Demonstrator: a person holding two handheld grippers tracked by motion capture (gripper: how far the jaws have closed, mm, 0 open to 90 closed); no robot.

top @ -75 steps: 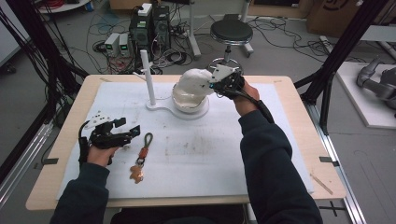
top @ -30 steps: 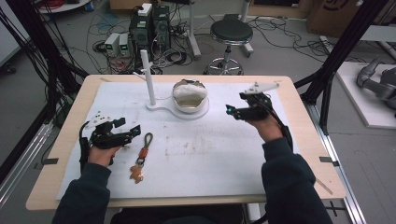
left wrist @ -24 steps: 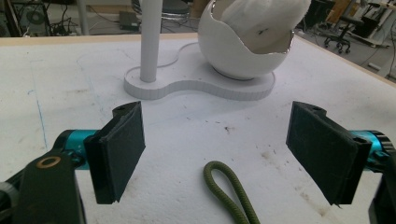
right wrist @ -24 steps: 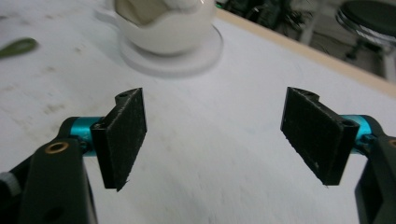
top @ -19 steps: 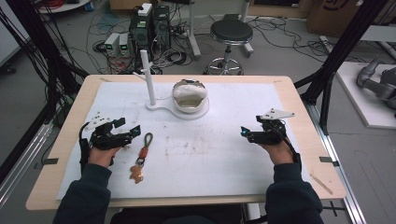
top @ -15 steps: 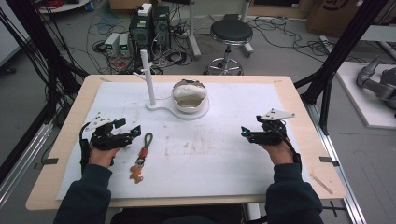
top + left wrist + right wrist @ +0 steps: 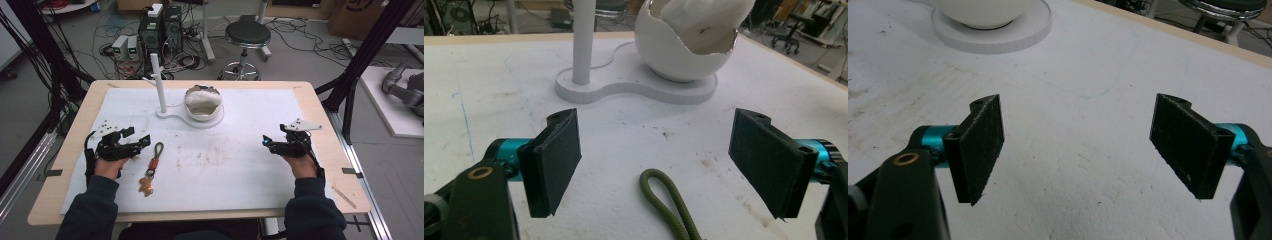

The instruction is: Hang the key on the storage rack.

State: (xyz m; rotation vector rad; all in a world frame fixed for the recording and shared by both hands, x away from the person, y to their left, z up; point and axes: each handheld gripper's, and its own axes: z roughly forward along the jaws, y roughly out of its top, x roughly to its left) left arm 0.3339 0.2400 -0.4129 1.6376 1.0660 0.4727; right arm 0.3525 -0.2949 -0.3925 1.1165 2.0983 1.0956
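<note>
A white eggshell-shaped bowl [image 7: 203, 102] with a jagged rim holds a white lump and stands on a white base [image 7: 176, 114] beside an upright white post [image 7: 158, 80]. An olive cord keychain [image 7: 155, 152] with a brown charm [image 7: 146, 186] lies front left. My left gripper [image 7: 141, 141] rests open on the mat just left of the cord; in the left gripper view the cord loop [image 7: 668, 204] lies between its jaws [image 7: 655, 147], untouched, with the bowl [image 7: 684, 47] beyond. My right gripper [image 7: 266, 142] sits open at the right, and nothing lies between its jaws in the right gripper view [image 7: 1078, 145].
A white mat [image 7: 230, 165] covers the wooden table [image 7: 320, 120]. In the right gripper view the bowl's base [image 7: 998, 35] lies far ahead on the left. Cables, electronics and a stool stand on the floor behind the table.
My right gripper left the bowl, swung back to the right and came down on the mat near the front. The left gripper and the keychain have stayed put.
</note>
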